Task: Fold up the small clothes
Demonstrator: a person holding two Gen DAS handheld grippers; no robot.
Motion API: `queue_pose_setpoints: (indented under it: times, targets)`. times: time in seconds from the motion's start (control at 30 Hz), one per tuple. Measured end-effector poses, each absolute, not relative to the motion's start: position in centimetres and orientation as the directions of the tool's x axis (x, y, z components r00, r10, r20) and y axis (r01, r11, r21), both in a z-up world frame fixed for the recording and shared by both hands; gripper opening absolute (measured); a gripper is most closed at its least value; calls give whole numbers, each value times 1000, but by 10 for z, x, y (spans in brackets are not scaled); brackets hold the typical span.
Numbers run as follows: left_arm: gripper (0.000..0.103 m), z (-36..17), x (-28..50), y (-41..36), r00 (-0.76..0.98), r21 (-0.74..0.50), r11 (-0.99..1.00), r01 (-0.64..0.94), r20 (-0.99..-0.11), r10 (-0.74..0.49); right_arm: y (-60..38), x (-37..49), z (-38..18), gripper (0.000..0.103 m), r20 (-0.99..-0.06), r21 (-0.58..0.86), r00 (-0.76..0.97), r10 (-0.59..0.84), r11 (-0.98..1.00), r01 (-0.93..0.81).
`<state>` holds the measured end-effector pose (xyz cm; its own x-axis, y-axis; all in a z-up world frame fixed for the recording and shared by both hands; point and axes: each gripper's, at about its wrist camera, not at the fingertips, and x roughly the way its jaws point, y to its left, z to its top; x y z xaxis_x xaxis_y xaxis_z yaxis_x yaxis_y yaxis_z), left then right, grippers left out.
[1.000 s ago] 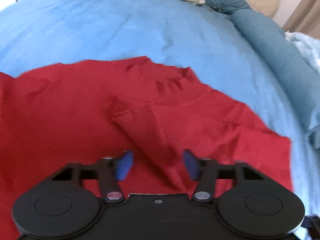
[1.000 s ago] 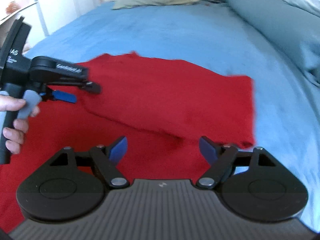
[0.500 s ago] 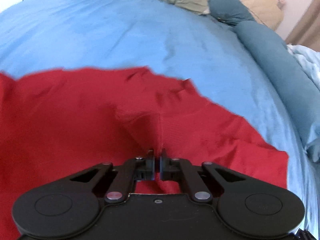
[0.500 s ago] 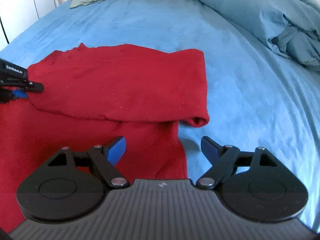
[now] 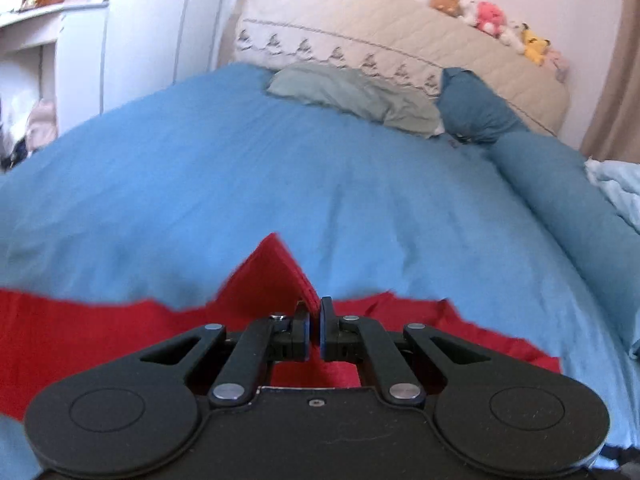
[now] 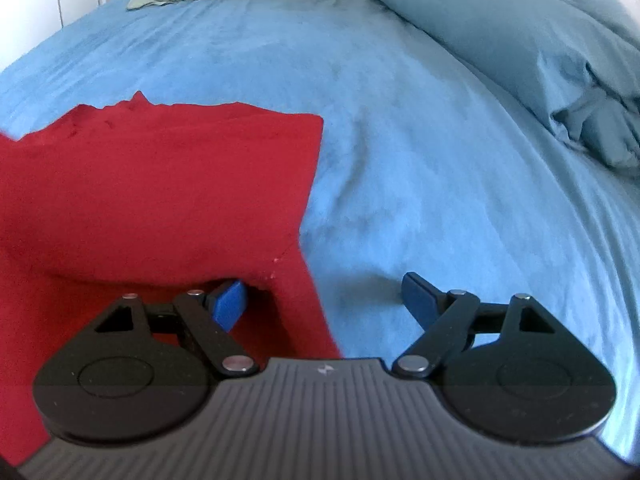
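From the left wrist, the left tongs (image 5: 314, 328) were clamped on a raised peak of the red garment (image 5: 276, 276), above the blue bed (image 5: 240, 184). From the right wrist, the right tongs (image 6: 326, 306) gaped wide and empty, straddling the red garment's (image 6: 160, 184) side edge near the bed's (image 6: 440, 160) middle.

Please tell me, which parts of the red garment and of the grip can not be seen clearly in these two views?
- Left wrist view: the red garment is blurred at its far edge, and the left gripper body covers its near part.
- Right wrist view: the garment is cut off by the left edge; the right gripper covers its near edge.
- What kind of garment it is: cannot tell.
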<state>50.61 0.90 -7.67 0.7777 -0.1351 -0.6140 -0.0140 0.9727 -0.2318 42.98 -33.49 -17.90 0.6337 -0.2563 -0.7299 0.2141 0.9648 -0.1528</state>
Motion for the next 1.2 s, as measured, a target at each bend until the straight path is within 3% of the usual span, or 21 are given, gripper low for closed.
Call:
queue_pose_setpoints:
  times: [0.13, 0.4, 0.57, 0.7, 0.77, 0.83, 0.97, 1.13, 1.2]
  targets:
    - [4, -95, 499, 19, 763, -268, 962, -45, -631, -140, -347, 426, -175, 98, -707, -240, 627, -326, 945, 222]
    - [5, -126, 476, 32, 686, -283, 958, -53, -707, -171, -401, 412, -181, 98, -760, -20, 621, -191, 962, 271]
    - [17, -147, 451, 52, 623, -290, 951, -107, -765, -163, -403, 417, -179, 98, -773, -34, 612, -167, 974, 223]
    - [25, -134, 432, 67, 604, -276, 952, -135, -785, -142, -394, 413, -165, 98, -792, -68, 594, -142, 987, 146]
    - [39, -117, 426, 67, 642, -250, 960, -125, -758, -114, -378, 405, -147, 99, -776, -84, 620, -114, 993, 77]
    - [54, -99, 427, 59, 686, -212, 975, -74, -720, -104, -360, 399, -129, 99, -750, -5, 661, -9, 1000, 8]
    - [55, -94, 452, 35, 700, -164, 986, 22, -702, -132, -318, 422, -129, 100, -724, 92, 680, 114, 993, -68]
    - [55, -106, 476, 15, 681, -173, 983, 65, -712, -171, -326, 447, -179, 98, -787, 65, 617, -2, 994, 86]
    - [55, -111, 478, 12, 670, -168, 982, 84, -720, -181, -341, 434, -184, 98, -756, 128, 653, 36, 987, 93]
